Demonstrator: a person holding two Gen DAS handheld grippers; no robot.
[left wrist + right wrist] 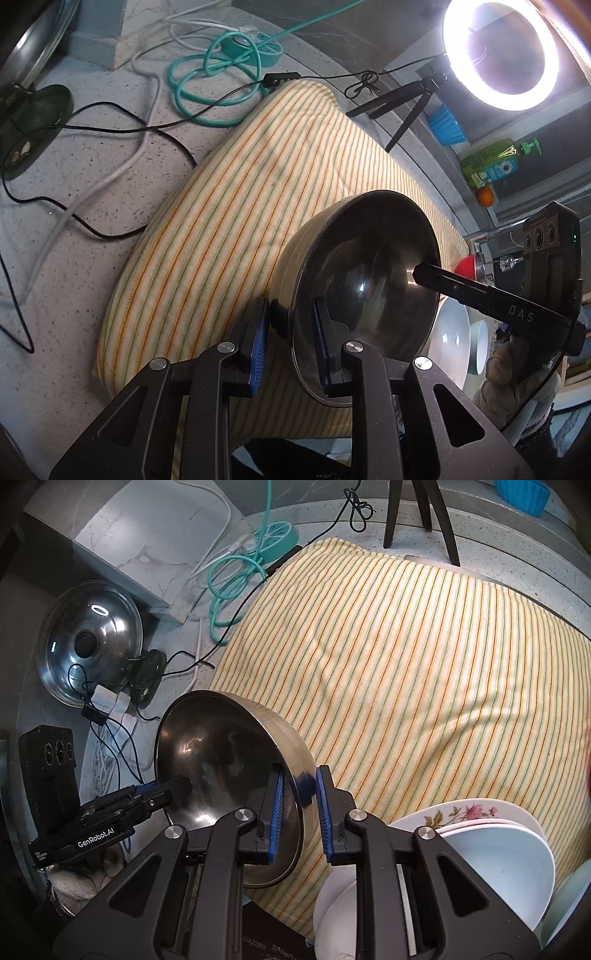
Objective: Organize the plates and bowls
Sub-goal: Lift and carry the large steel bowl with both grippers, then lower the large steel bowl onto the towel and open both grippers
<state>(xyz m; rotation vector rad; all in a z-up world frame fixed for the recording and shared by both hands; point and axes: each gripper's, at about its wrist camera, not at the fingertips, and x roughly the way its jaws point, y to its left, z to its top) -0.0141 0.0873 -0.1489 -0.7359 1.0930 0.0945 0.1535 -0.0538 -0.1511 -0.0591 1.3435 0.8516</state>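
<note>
**Metal bowl gripped at its rim by 2 tools, above the striped cloth**

Left wrist view: the left tool (290, 345) is nearly closed, its blue pads (258, 350) pinching the rim of the metal bowl (354, 295), 1 pad outside the wall and 1 inside. The bowl is tilted on edge, dark inside facing the right of the frame, over the striped cloth (221, 229) spread on the speckled worktop (110, 177). The right tool (428, 275) reaches the far rim from the right; whether it grips cannot be told here. White bowls (452, 332) sit behind it at the right edge. A lit ring light (500, 53) on a tripod, a teal cable (207, 85) and a green soap bottle (495, 162) stand at the back.

Right wrist view: the right tool (300, 812) is almost closed on the bowl's (221, 760) near rim, pads (277, 812) on both sides of the wall. The left tool (181, 786) meets the opposite rim at lower left. A stack of white plates and bowls (498, 853), the topmost visible plate carrying a flower print, lies at lower right on the cloth (406, 664). A steel lid (92, 642) leans at the left.
</note>
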